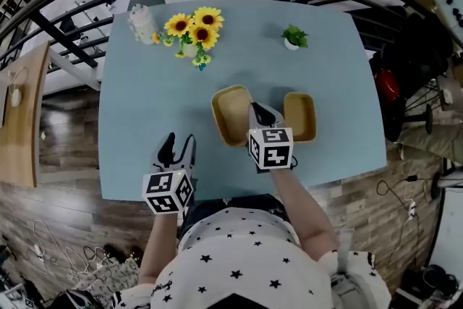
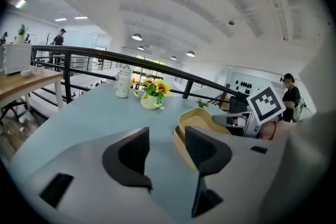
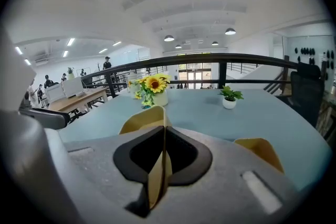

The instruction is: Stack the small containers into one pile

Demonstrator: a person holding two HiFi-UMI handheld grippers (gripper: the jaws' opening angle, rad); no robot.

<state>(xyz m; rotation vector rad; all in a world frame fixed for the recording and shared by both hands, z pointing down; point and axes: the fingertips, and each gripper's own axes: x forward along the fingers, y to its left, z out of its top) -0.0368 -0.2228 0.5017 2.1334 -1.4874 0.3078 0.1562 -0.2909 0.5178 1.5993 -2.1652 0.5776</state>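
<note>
Right tongs point(image 1: 262, 112): pinch container point(image 1: 230, 116) by its 3 o'clock wall, likely for lifting;
Left tongs point(image 1: 178, 145): spread, empty, at 7 o'clock

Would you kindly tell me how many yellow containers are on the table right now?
2. One yellow container has its wall clamped in the right gripper; the other container lies just to that gripper's right, apart from the first. Nested ones could be hidden.

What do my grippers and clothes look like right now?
The left gripper and right gripper have light grey bodies and black pads, each with a white cube bearing black square markers. The shirt is white with black stars.
</note>
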